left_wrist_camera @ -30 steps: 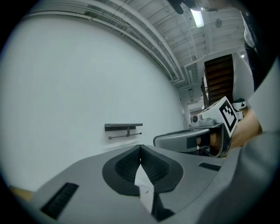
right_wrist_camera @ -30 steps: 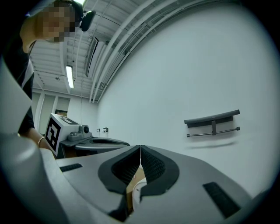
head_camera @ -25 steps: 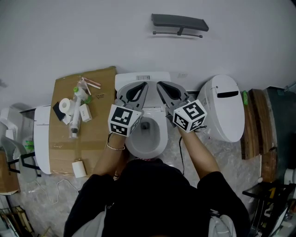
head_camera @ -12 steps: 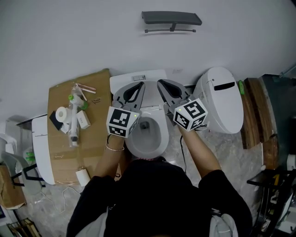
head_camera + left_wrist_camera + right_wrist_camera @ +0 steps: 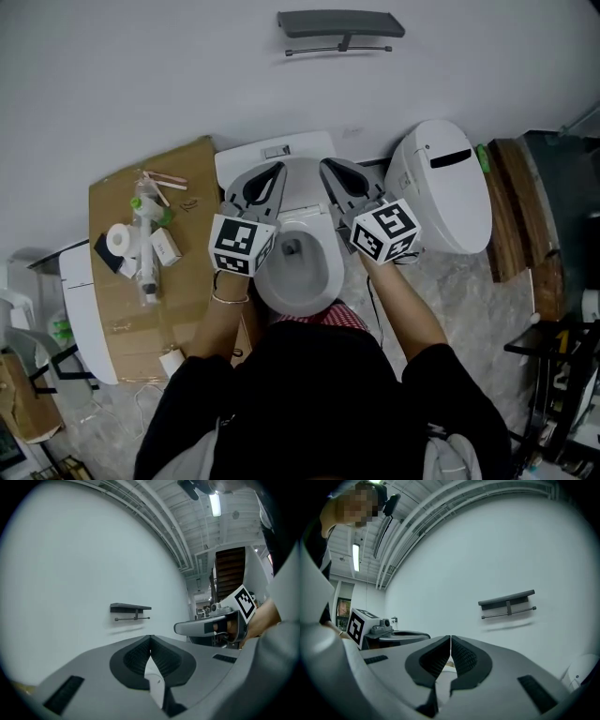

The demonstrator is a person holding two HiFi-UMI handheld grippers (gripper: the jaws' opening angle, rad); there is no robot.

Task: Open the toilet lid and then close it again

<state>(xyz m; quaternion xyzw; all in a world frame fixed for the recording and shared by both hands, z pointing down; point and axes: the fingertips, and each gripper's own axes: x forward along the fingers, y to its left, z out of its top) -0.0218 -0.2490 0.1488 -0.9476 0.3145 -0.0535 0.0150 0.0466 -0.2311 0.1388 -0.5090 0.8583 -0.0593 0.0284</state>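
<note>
No legible text, number or brand in any view. Left cube (image 5: 233,246): black-and-white square marker patterns only, no characters. Right cube (image 5: 385,232): the same; it also shows in the left gripper view, pattern only. Small dark label (image 5: 277,151) on the tank (image 5: 246,157) top: too small to read. Packets (image 5: 165,247) on the cardboard (image 5: 192,281): print cannot be resolved.
</note>
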